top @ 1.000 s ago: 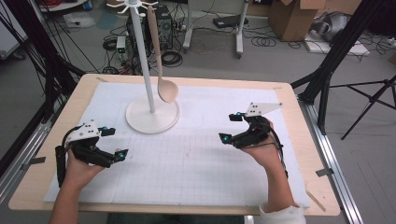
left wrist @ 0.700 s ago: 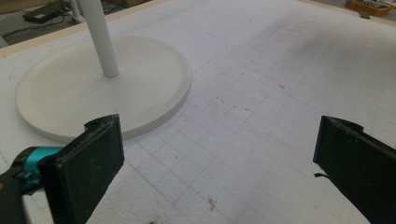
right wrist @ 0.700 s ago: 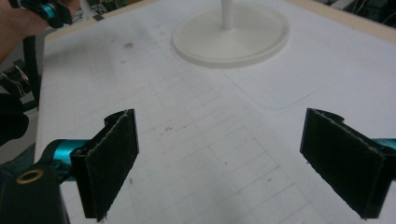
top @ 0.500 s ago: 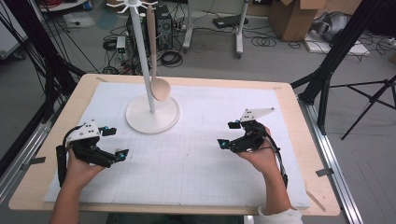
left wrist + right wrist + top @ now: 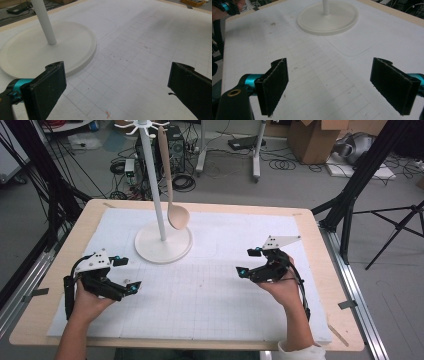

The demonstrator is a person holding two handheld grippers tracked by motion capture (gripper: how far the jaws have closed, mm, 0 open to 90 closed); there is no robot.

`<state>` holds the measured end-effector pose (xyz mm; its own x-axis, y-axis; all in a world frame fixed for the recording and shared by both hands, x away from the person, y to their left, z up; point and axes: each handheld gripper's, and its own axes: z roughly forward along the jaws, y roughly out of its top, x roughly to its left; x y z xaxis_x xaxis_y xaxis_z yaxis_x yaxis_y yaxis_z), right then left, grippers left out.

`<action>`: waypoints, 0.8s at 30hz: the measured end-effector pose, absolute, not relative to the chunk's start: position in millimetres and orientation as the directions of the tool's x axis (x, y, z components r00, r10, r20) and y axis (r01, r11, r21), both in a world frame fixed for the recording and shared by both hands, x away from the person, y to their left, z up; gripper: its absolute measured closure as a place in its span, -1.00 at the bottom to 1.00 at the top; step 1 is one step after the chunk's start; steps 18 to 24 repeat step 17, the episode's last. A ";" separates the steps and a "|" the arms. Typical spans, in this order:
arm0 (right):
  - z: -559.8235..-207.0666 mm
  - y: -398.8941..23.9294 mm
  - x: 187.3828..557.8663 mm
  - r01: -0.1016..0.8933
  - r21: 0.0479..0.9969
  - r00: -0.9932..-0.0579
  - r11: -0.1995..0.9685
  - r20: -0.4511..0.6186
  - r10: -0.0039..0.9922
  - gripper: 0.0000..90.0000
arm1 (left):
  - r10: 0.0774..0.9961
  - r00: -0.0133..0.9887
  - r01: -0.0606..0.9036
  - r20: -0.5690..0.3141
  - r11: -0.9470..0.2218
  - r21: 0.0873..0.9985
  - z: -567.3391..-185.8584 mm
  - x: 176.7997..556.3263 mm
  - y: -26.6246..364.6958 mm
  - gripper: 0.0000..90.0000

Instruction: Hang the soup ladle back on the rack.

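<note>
one pale wooden spoon (image 5: pixel 171 195) hanging bowl-down from a hook of one white round-based rack stand (image 5: pixel 162 242), at 11 o'clock on the white gridded mat (image 5: pixel 210 290). likely light, stiff, smooth; best taken on the thin handle above the bowl. two tools: left gripper (image 5: pixel 131 276) at 8 o'clock, jaws wide apart, nothing between; right gripper (image 5: pixel 247 261) at 4 o'clock, jaws likewise apart, empty. both well apart from the spoon.

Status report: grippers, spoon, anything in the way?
Left gripper open, right gripper open. Wooden spoon hangs from tall white hook stand. White gridded mat between grippers bare.
</note>
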<state>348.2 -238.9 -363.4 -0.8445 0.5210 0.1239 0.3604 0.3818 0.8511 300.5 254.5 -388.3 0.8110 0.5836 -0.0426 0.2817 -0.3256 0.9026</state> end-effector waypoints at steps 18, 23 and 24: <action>-365.1 -240.6 350.1 0.370 0.846 -0.844 0.384 0.134 0.519 -0.68 | 0.591 0.805 0.291 -0.047 -0.325 0.900 -390.7 302.2 254.4 -0.95; -365.1 -240.6 350.1 0.370 0.846 -0.844 0.384 0.134 0.519 -0.68 | 0.591 0.805 0.291 -0.047 -0.325 0.900 -390.7 302.2 254.4 -0.95; -365.1 -240.6 350.1 0.370 0.846 -0.844 0.384 0.134 0.519 -0.68 | 0.591 0.805 0.291 -0.047 -0.325 0.900 -390.7 302.2 254.4 -0.95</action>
